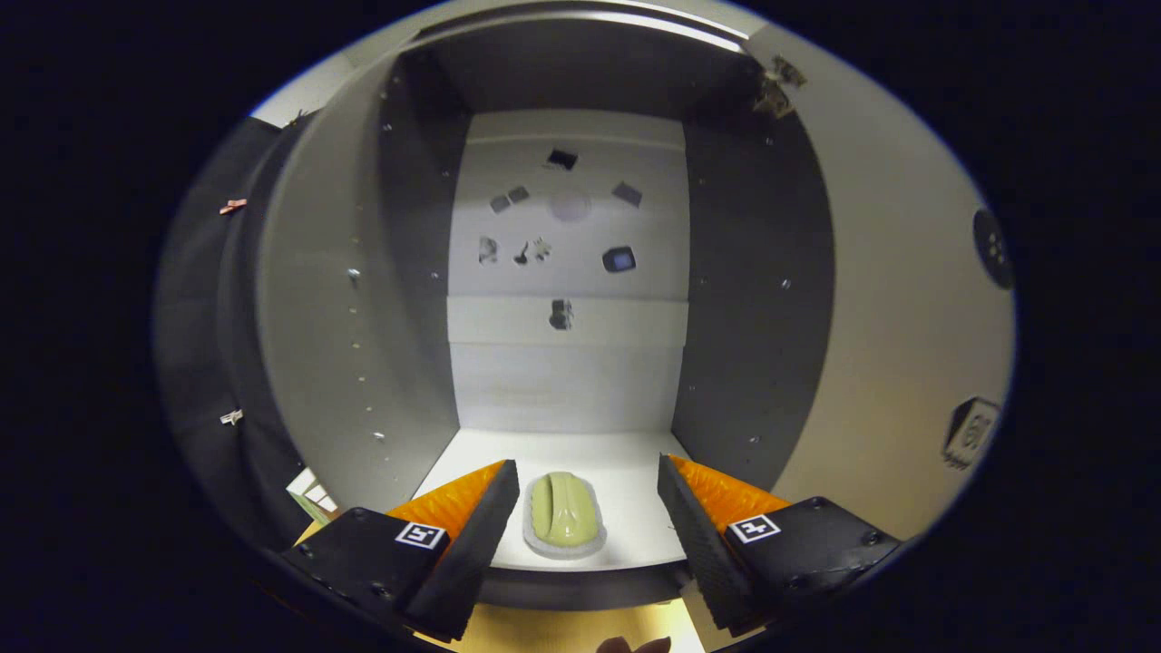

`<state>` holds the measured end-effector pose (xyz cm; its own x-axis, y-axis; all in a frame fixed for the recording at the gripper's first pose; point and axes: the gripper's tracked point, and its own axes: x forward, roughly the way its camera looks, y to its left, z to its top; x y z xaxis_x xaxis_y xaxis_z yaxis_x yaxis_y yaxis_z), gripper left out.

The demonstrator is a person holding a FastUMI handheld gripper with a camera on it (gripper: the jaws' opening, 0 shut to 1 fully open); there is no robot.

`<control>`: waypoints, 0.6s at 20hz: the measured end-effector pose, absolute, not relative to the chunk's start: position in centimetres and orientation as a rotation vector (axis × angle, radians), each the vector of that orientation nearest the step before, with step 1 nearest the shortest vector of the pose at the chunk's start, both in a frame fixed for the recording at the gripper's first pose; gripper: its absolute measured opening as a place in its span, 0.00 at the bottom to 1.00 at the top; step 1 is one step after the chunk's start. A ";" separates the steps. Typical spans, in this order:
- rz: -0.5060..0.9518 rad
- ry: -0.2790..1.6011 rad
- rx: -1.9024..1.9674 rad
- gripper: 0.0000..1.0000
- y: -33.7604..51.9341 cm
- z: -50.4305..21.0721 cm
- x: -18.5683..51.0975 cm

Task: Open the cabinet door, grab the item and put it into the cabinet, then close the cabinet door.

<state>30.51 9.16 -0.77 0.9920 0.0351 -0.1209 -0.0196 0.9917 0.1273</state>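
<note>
Gripper point(588, 472): fingers are spread wide apart, nothing is held between them, neither finger is touching anything; square black-and-white marker tags are seen on both finger bases.
Item: a pale green oval object on a light grey oval base point(564, 521), laid flat on the cabinet floor near its front edge; it is seen between the two fingers, apart from both, a little nearer the left one.
Cabinet: an open white box cabinet with dark-shaded side walls point(757, 299); the white floor panel point(626, 472) is lit at the near end.
Back panel: a white rear wall point(567, 363) at the far end, on which several small dark patches and a faint round mark are scattered; what they are cannot be told.
Left wall: a grey side panel point(317, 299) with a column of small holes or pins.
Door: a pale cabinet door point(893, 363) is swung open at the right, with a metal hinge point(775, 91) at its top far corner and a dark round fitting point(993, 247) near its outer edge.
</note>
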 end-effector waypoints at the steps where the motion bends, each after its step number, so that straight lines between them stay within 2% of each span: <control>1: 0.026 0.100 0.132 0.97 9.1 0.3 29.0; 6: 0.010 -0.001 0.141 0.97 7.7 3.7 21.1; 12: 0.001 -0.066 0.116 0.97 5.8 4.5 12.4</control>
